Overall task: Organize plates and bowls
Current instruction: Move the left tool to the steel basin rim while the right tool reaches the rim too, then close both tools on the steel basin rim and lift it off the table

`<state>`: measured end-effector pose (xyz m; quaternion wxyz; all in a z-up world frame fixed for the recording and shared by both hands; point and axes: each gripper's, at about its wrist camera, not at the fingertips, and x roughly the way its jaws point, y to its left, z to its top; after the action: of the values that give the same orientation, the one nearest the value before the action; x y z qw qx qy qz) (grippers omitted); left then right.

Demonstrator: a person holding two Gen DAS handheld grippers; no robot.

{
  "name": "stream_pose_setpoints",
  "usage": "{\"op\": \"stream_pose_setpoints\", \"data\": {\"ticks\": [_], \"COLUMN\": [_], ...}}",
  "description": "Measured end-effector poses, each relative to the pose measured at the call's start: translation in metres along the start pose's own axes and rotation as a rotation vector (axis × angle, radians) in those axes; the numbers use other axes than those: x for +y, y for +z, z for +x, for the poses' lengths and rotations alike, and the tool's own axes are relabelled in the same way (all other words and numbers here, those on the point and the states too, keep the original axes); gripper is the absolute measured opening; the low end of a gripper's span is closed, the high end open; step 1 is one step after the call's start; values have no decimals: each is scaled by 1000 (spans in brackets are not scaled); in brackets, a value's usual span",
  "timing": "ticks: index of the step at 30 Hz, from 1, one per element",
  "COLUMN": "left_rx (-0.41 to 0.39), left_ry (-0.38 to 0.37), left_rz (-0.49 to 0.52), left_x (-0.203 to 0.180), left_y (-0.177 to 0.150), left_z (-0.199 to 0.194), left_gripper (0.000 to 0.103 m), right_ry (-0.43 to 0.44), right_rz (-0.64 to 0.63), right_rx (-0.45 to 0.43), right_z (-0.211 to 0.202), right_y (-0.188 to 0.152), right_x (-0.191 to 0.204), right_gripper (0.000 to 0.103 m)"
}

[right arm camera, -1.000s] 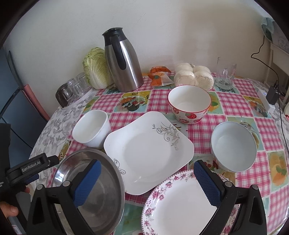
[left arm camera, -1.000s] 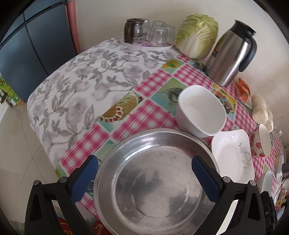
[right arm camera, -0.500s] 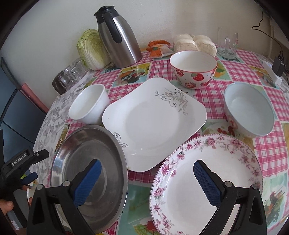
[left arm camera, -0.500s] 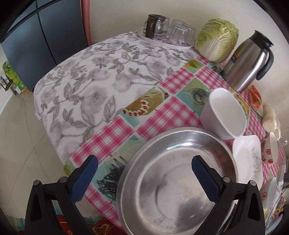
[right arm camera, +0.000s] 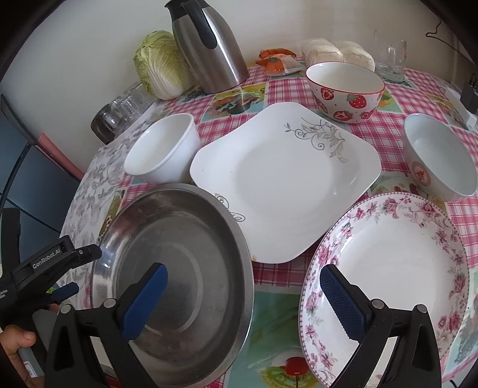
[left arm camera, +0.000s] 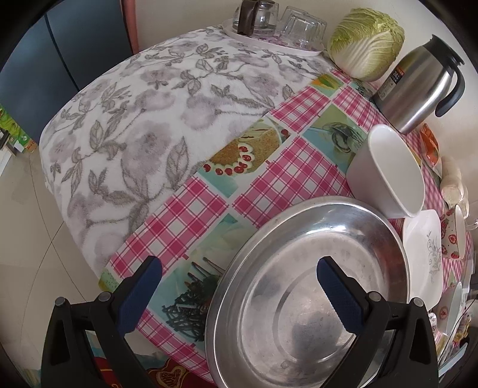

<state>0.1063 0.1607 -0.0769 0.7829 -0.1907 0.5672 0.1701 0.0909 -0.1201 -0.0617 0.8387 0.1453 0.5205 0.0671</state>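
Note:
A steel plate (left arm camera: 301,295) lies at the table's near edge, also in the right wrist view (right arm camera: 179,268). My left gripper (left arm camera: 239,286) is open and empty, its jaws straddling the plate's left rim above it. My right gripper (right arm camera: 243,295) is open and empty, above the gap between the steel plate and a pink floral plate (right arm camera: 391,277). A white square plate (right arm camera: 283,179) lies behind them. A white bowl (right arm camera: 162,149) stands left of it, a strawberry bowl (right arm camera: 346,89) behind it, a pale bowl (right arm camera: 439,155) at the right.
A steel thermos jug (right arm camera: 209,44), a cabbage (right arm camera: 159,64) and a tray of upturned glasses (left arm camera: 277,27) stand along the back wall. Steamed buns (right arm camera: 337,53) and a glass (right arm camera: 390,58) stand at the back right. A grey floral cloth (left arm camera: 143,119) covers the table's left part.
My left gripper has shifted left, now straddling the steel plate's left rim. My right gripper has moved forward and down toward the plates. Both stay open.

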Motion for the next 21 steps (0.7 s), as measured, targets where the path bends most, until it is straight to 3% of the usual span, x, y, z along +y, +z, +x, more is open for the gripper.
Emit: {"op": "stream_pose_setpoints", "data": {"ticks": [10,16,21], "left_rx": [44,56,79], "left_ry": [-43,-47,-48], "left_rz": [-17,-24,-35], "left_x": [2,4,6], "left_y": [-2,0,0], "left_z": [12,17,25], "left_gripper": [103,86,72], "right_ry": [37,61,77], "right_rz": [-1,-4,-26], "right_rx": [-21,-6,13], "right_z": [-2,2,6], "right_y": [-3,-4,-6], "right_x": [4,4,7], "right_gripper": [96,77,48]}}
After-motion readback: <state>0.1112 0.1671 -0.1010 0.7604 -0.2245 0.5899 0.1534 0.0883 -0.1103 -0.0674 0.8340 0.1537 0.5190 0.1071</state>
